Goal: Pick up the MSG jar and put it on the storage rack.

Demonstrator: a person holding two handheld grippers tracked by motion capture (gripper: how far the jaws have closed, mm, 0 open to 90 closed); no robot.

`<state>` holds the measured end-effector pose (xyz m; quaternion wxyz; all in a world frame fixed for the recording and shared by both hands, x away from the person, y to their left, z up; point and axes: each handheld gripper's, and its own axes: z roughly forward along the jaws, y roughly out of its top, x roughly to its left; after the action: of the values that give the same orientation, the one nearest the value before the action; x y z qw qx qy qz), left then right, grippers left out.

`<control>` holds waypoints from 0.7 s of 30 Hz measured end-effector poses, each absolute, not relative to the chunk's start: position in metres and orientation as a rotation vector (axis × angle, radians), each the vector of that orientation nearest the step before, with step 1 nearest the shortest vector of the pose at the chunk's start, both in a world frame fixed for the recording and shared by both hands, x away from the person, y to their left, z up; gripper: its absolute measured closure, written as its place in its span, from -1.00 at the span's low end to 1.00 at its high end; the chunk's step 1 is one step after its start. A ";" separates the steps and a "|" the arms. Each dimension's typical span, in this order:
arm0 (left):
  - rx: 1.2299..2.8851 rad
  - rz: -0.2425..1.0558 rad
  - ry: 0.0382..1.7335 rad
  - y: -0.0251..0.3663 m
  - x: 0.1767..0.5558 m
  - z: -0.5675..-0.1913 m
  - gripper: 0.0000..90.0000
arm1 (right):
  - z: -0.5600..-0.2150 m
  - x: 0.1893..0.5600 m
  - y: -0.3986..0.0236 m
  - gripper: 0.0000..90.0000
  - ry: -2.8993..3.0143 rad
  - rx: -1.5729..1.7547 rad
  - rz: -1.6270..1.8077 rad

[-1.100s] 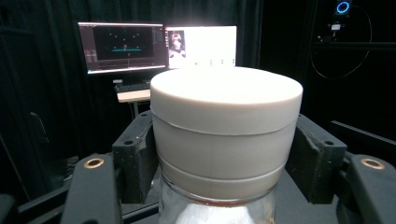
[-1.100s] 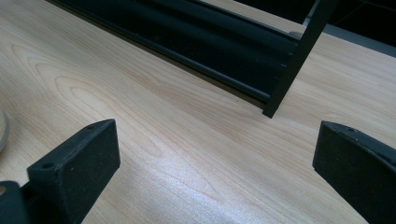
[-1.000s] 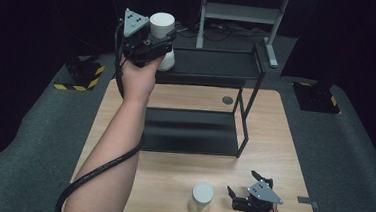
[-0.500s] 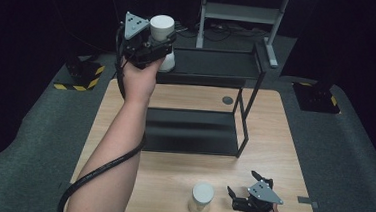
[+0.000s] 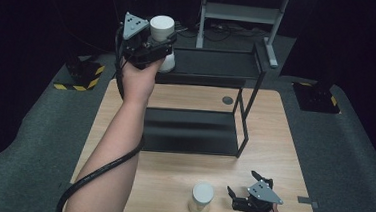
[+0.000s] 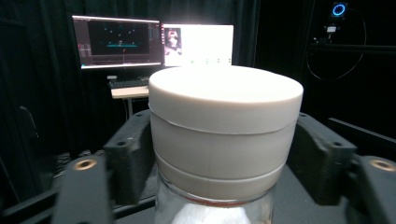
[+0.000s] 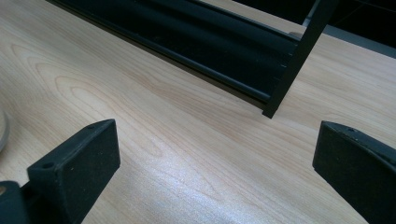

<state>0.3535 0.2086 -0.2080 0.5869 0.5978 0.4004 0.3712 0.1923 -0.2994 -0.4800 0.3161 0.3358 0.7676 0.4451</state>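
Nothing shifts across the bench since the earlier frame except my left gripper (image 5: 161,46), whose jaws have just been opening around the jar (image 5: 162,34) on the top shelf (image 5: 214,62). I judge the jar is being released there. A second jar (image 5: 202,198) waits on the bench beside my right gripper (image 5: 242,194), jaws spread, empty.

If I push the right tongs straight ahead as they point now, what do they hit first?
Probably the front leg of the black shelf rack. The right tongs stand open over bare table; depth is hard to judge.
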 end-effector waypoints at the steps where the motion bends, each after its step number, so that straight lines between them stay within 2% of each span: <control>1: 1.392 0.869 0.941 0.207 0.353 -0.208 -0.48 | -0.480 0.192 -0.299 -1.00 2.020 0.883 1.173; 5: 1.391 0.855 0.950 0.206 0.354 -0.206 -0.87 | -0.480 0.192 -0.300 -1.00 2.018 0.884 1.176; 7: 1.397 0.855 0.953 0.205 0.353 -0.206 -0.99 | -0.480 0.192 -0.300 -1.00 2.019 0.884 1.174; 21: 1.408 0.876 0.973 0.208 0.338 -0.206 -0.99 | -0.480 0.192 -0.299 -1.00 2.021 0.883 1.172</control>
<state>0.3381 0.2077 -0.2063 0.5724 0.6005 0.4150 0.3737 0.1922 -0.2993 -0.4801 0.3165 0.3352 0.7677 0.4451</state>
